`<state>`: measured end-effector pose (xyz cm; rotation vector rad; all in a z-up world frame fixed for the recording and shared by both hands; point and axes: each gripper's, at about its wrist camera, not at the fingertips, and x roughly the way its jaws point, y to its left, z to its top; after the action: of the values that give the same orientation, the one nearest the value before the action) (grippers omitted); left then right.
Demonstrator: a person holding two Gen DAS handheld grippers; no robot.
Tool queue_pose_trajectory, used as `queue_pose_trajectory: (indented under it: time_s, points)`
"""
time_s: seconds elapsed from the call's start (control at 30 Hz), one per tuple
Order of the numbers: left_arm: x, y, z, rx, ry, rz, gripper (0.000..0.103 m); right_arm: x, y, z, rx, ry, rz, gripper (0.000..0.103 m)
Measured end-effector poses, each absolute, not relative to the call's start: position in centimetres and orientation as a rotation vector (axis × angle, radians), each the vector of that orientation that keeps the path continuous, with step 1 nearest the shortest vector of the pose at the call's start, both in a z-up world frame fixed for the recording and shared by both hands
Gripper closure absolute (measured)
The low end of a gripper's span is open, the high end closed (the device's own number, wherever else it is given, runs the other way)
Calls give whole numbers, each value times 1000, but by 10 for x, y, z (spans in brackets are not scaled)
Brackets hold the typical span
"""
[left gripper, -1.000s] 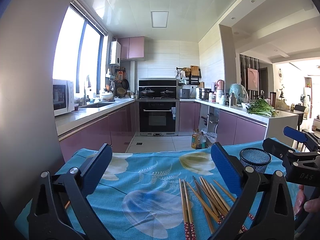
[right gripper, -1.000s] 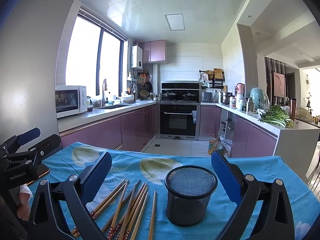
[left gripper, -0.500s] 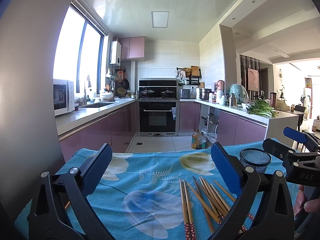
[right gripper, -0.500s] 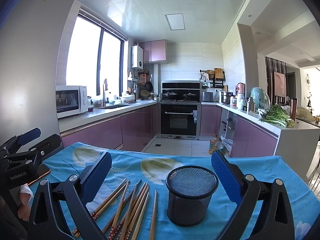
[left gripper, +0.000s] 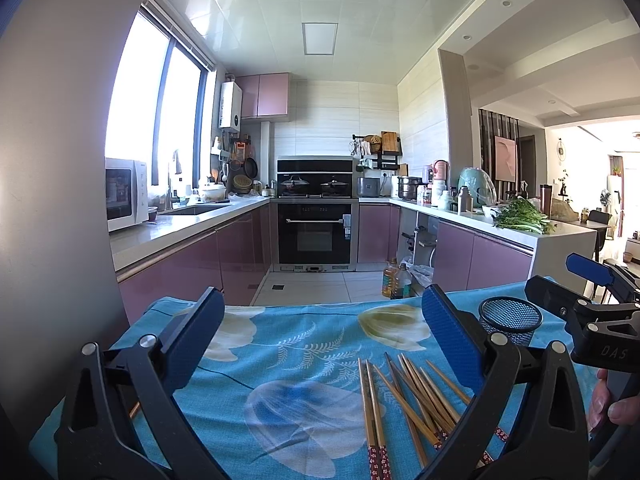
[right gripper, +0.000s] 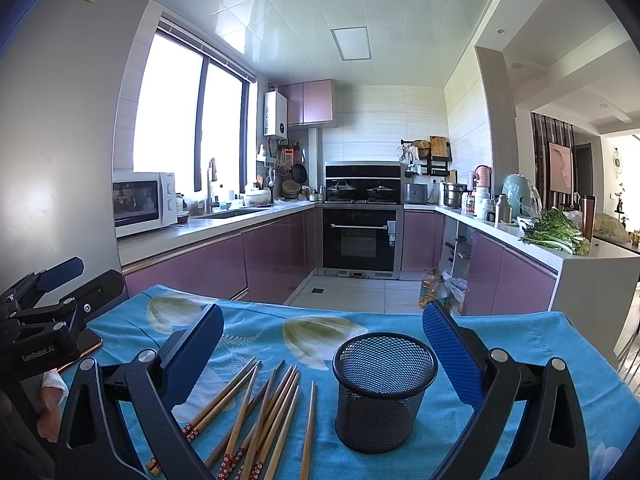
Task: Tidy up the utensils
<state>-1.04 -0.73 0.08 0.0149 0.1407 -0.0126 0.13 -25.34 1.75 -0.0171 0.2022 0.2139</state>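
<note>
**Chopsticks loose on the cloth, holder waiting empty**

While both tools hung above the table with nothing between their pads, no utensil had yet been collected. The left gripper (left gripper: 320, 340) had its blue-padded jaws spread wide, and the right gripper (right gripper: 324, 356) was just as far apart; neither touched anything. A loose fan of wooden chopsticks with red patterned ends (right gripper: 260, 420) lay flat on the turquoise floral tablecloth (right gripper: 256, 328), several crossing one another, one stick lying a little apart on the side nearest the black wire-mesh cylindrical holder (right gripper: 382, 392). That holder stood upright just beside the pile, and as far as its mesh showed, it looked empty. From the left wrist view the chopsticks (left gripper: 412, 400) sat beneath the right-hand pad, with the holder (left gripper: 510, 320) farther off.

The step in hand appeared to be the first pick. It would go best by taking the outlying stick, or a pair lying parallel, rather than biting into the crossed heap, where a closing jaw would scatter the rest. The pads should come down across the shaft near the middle, low enough to trap thin wood against the cloth without bunching the fabric. Once lifted, the stick should be tipped upright before being lowered into the mouth, since the light mesh cup could topple if struck on its rim. The other gripper could steady it.
</note>
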Motion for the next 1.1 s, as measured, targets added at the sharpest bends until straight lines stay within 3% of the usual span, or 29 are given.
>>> queue_pose_trajectory:
  time_s: [1.1]
  points:
    - [-10,-8,0,14,144,-15,6,1,-250,17,-6,209,227,7]
